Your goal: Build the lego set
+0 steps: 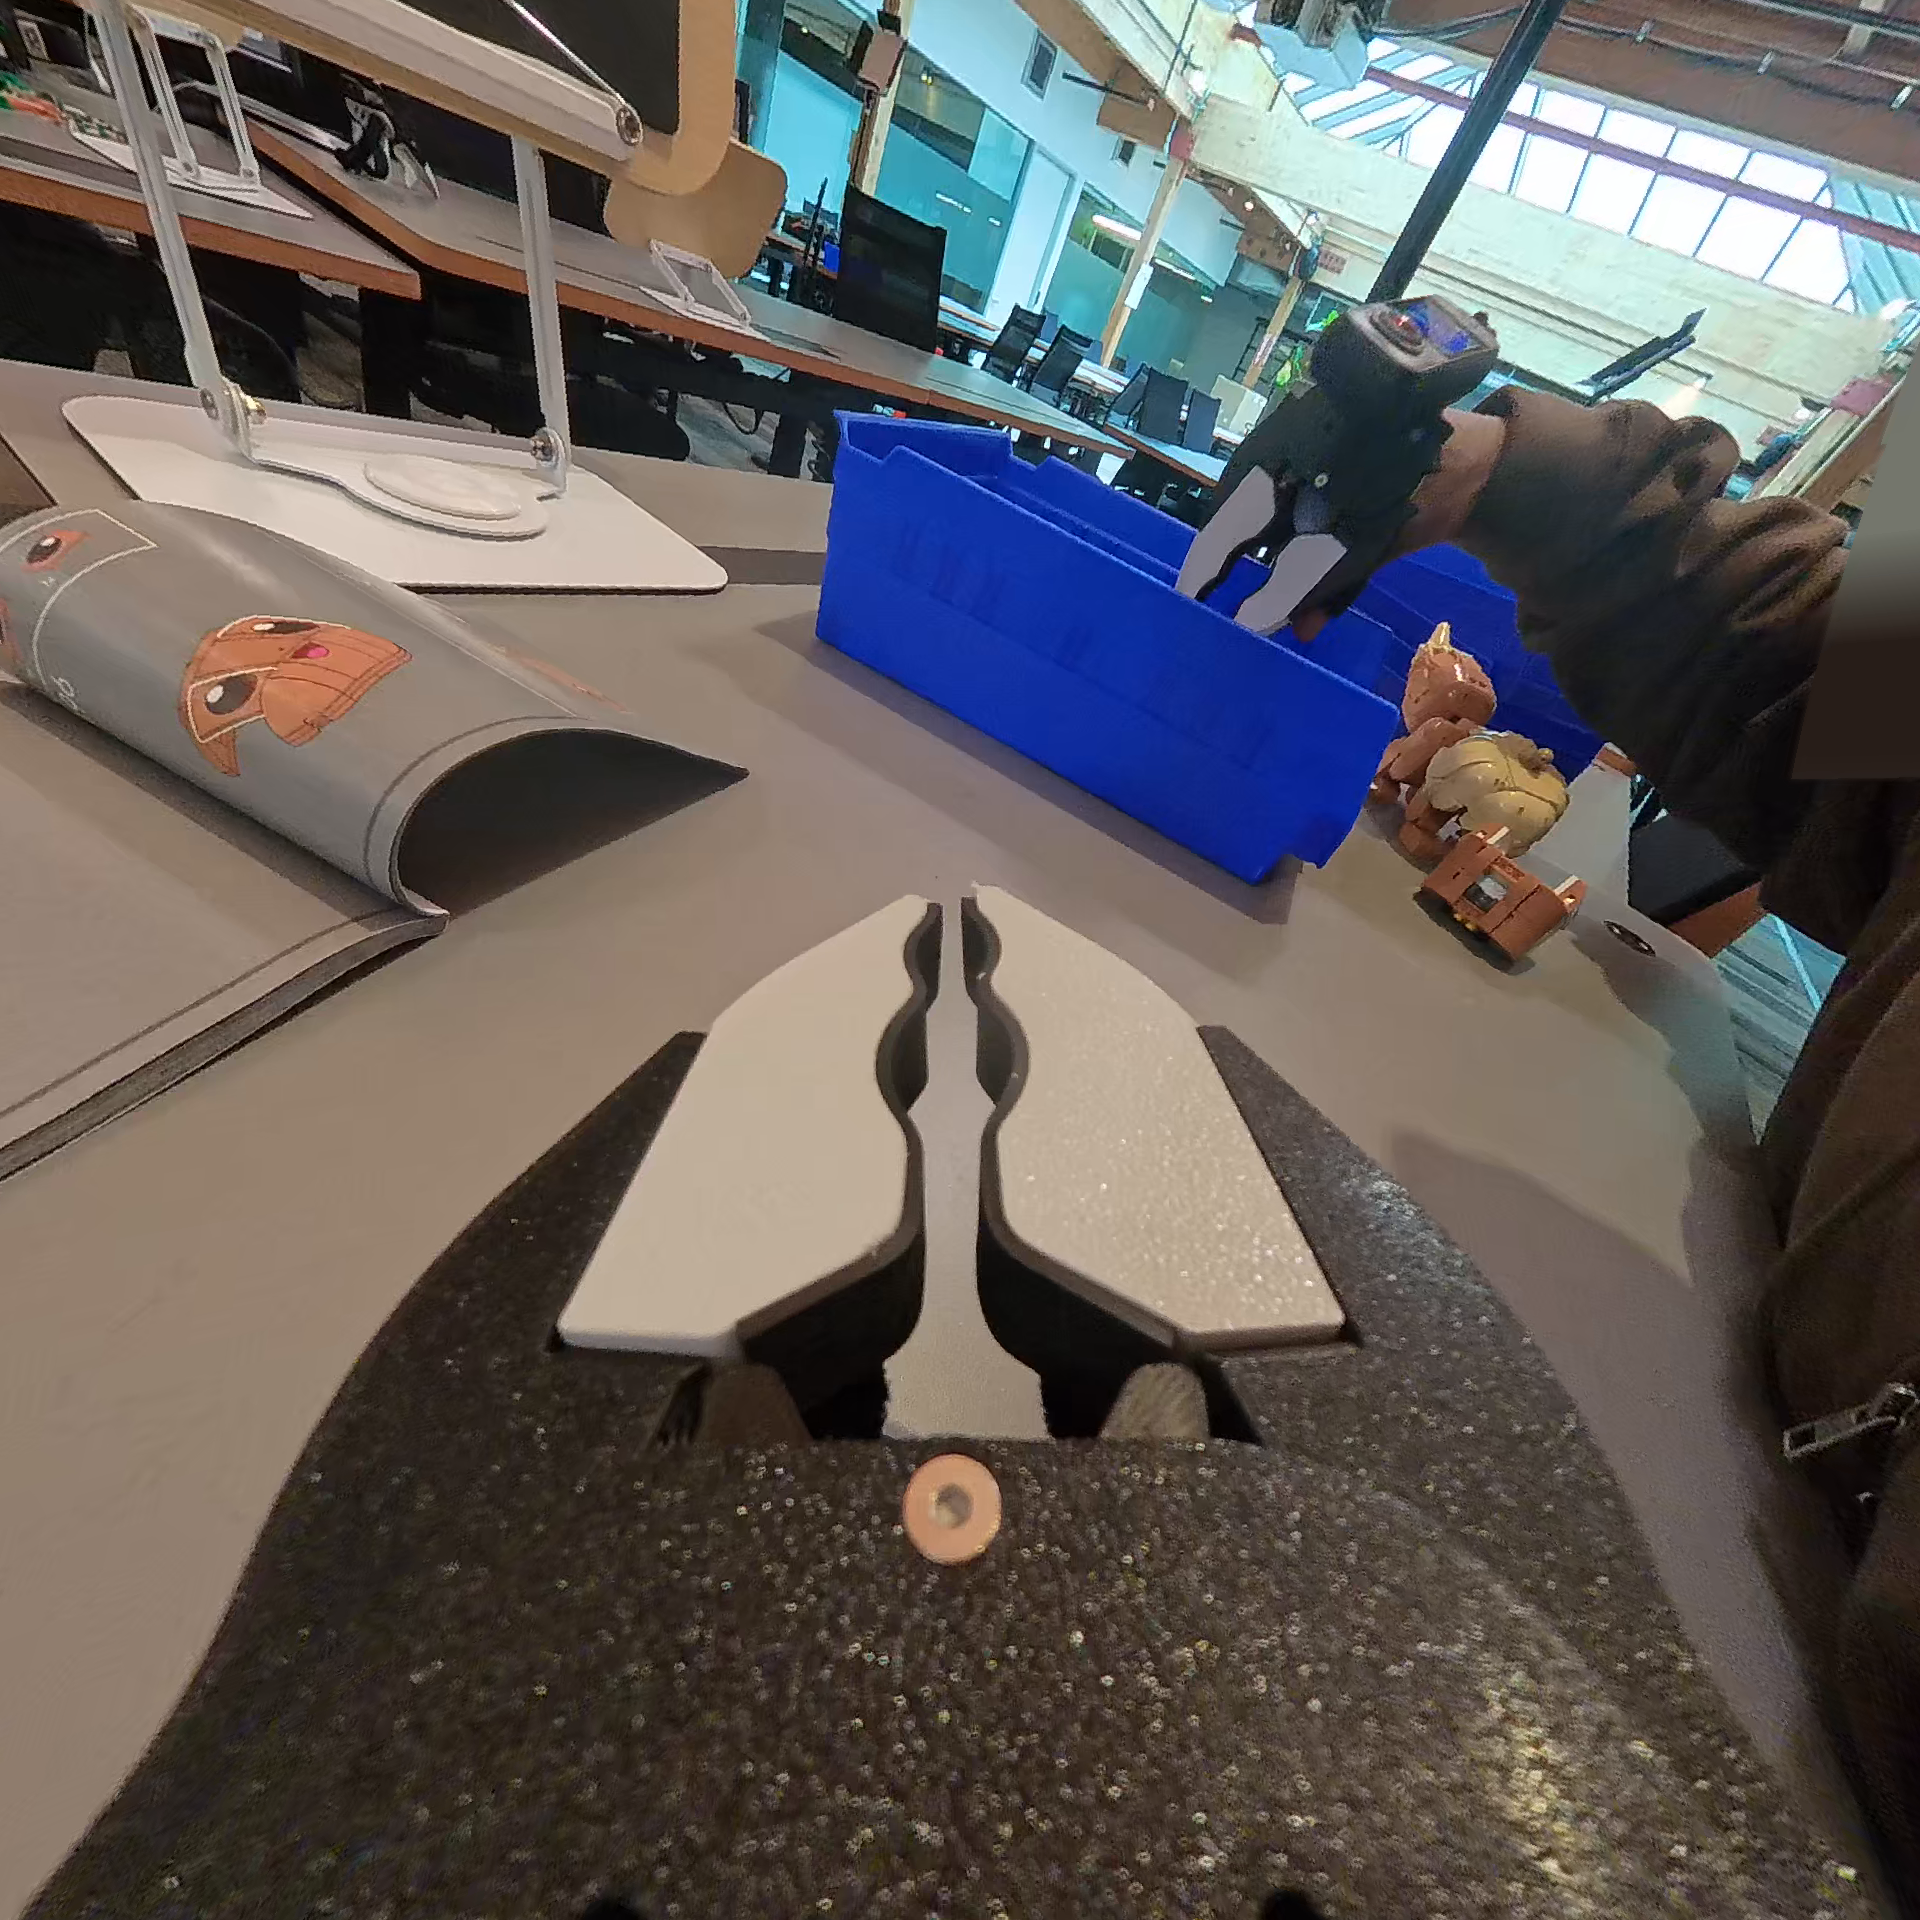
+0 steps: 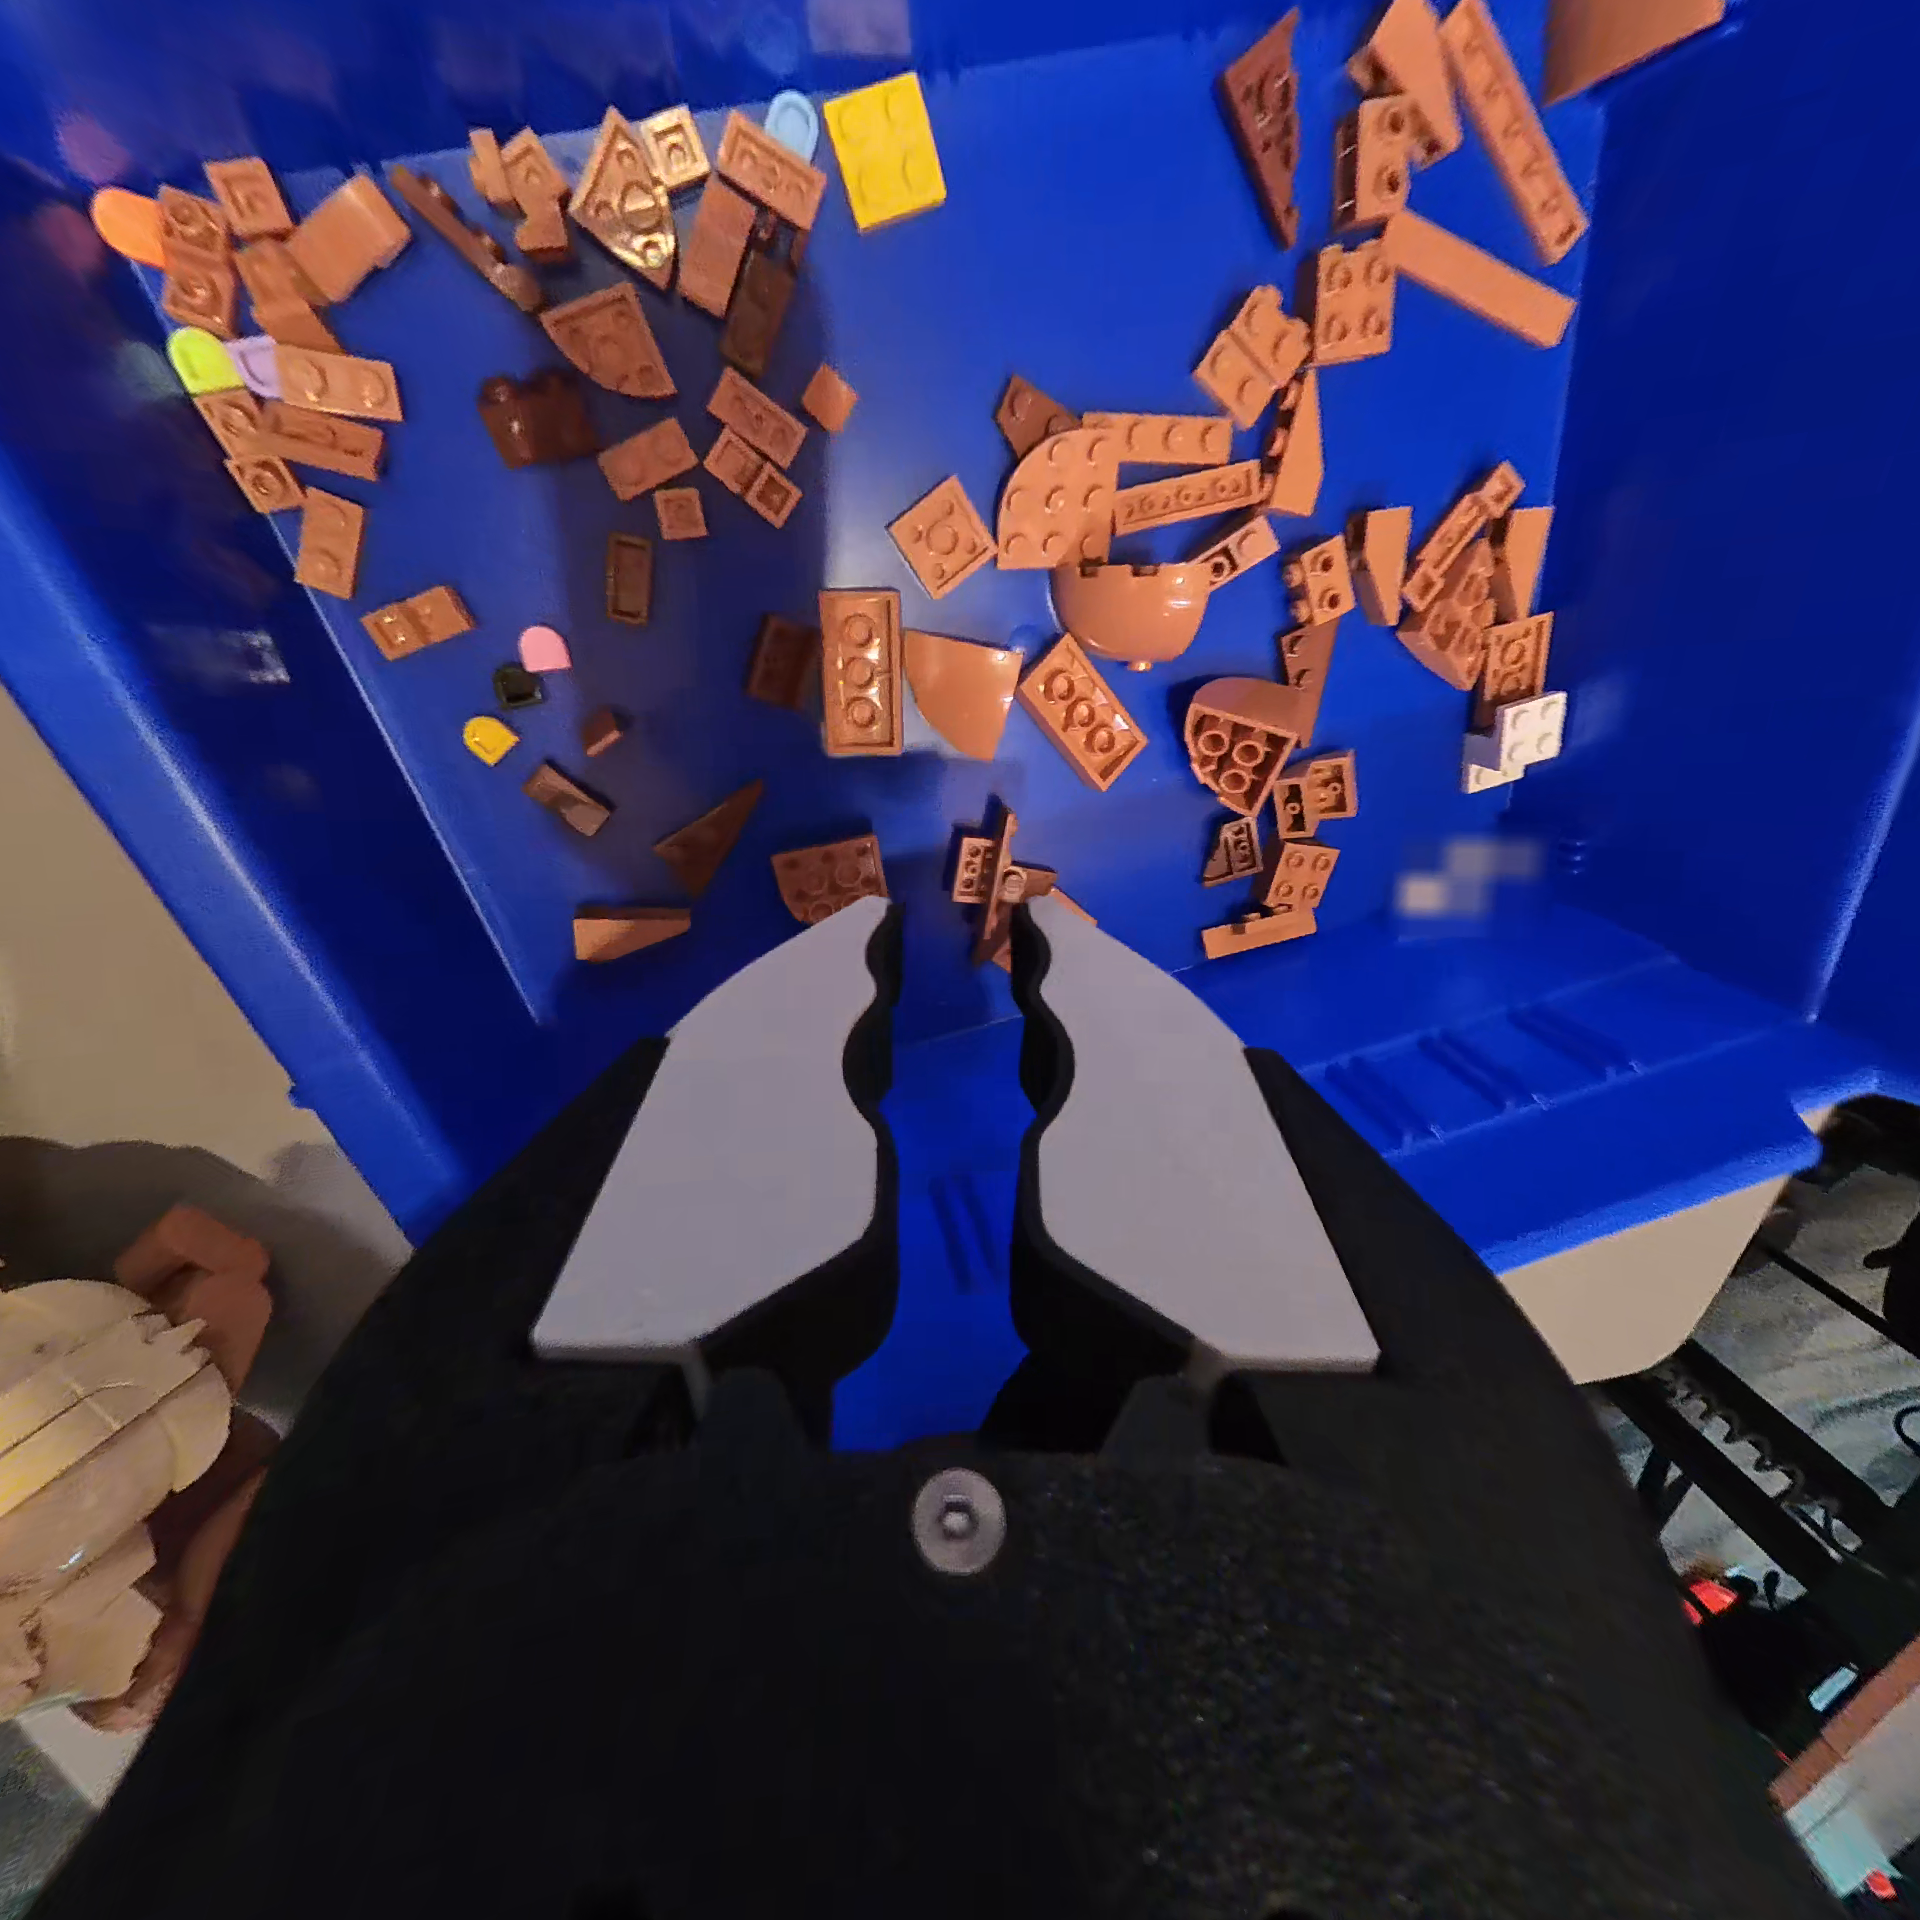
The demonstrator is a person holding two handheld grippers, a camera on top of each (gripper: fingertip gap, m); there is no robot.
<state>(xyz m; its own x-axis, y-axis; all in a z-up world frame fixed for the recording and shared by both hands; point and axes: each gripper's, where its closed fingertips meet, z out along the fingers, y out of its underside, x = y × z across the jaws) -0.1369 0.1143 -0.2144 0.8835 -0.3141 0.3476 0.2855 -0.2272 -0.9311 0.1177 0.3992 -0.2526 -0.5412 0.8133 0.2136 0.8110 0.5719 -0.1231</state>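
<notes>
Right claw (image 2: 954, 920) hangs parted inside the blue bin (image 2: 1714, 416), above brown bricks (image 2: 860, 670); left claw (image 1: 951, 902), nearly closed and empty, rests on the worktop (image 1: 1039, 810) beside the bin.

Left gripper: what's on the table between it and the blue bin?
Nothing: the left wrist view shows bare grey table between the left gripper and blue bin.
</notes>
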